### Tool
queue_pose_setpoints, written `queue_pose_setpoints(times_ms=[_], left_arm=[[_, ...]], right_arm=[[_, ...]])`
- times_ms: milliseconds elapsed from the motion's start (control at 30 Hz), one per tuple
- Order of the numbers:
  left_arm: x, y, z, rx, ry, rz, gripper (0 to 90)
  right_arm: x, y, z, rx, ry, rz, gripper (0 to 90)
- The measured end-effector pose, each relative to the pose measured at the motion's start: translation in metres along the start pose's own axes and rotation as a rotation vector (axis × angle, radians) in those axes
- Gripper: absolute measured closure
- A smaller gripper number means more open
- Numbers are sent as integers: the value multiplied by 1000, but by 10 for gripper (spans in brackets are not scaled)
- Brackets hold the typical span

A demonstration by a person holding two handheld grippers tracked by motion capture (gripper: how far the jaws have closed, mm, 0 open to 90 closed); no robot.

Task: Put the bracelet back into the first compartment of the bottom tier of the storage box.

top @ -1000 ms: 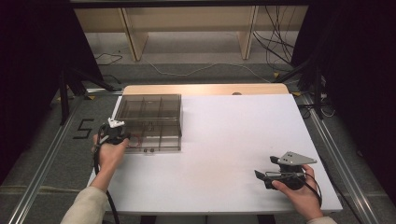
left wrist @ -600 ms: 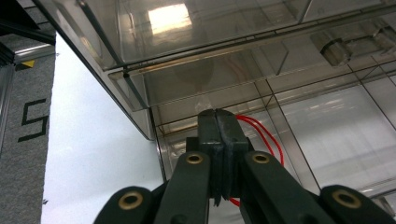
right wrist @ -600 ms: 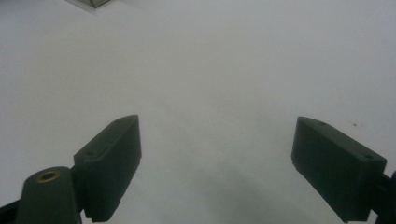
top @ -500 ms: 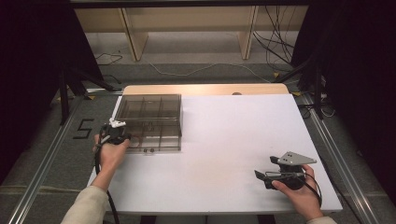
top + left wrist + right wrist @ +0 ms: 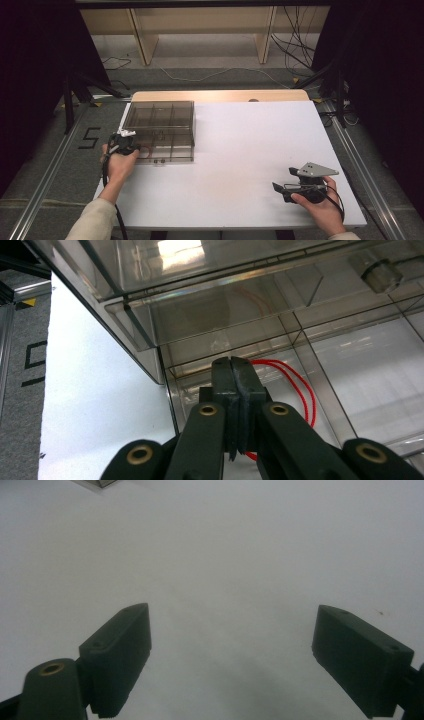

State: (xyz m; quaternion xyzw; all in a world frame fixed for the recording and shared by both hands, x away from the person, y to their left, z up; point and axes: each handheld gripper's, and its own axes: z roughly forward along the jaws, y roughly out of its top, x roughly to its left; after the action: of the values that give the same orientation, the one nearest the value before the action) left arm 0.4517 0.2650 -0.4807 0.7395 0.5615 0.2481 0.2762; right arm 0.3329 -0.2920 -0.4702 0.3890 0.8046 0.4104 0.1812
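At about nine o'clock on the white table (image 5: 240, 165), the left gripper (image 5: 126, 141) reaches into the near-left corner of a clear plastic box (image 5: 160, 131) with dividers, whose lid stands raised. In the left gripper view its jaws are pressed fully together over a compartment where a loop of red cord (image 5: 295, 382) lies. The cord passes just behind and under the tips, and whether a strand is pinched between them cannot be told. By the look of it the work is at the pick-up or drop-off stage with this cord. The other compartments in view look bare, so most of the job seems still ahead.

Far over at about four o'clock, the right gripper (image 5: 286, 189) rests near the table's front edge, well apart from the box. Its jaws stand wide apart over bare tabletop, holding nothing.
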Motion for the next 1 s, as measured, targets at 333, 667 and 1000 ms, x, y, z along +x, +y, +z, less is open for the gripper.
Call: queue_pose_setpoints(times_ms=[333,667,1000], left_arm=[[2,-1,3,10,3,-1,897],[4,-2,5,14,4,3,895],[3,-2,5,14,5,5,887]], right_arm=[[0,0,0,-1,0,2,166],[0,0,0,-5,0,-1,166],[0,0,0,-5,2,-3,166]])
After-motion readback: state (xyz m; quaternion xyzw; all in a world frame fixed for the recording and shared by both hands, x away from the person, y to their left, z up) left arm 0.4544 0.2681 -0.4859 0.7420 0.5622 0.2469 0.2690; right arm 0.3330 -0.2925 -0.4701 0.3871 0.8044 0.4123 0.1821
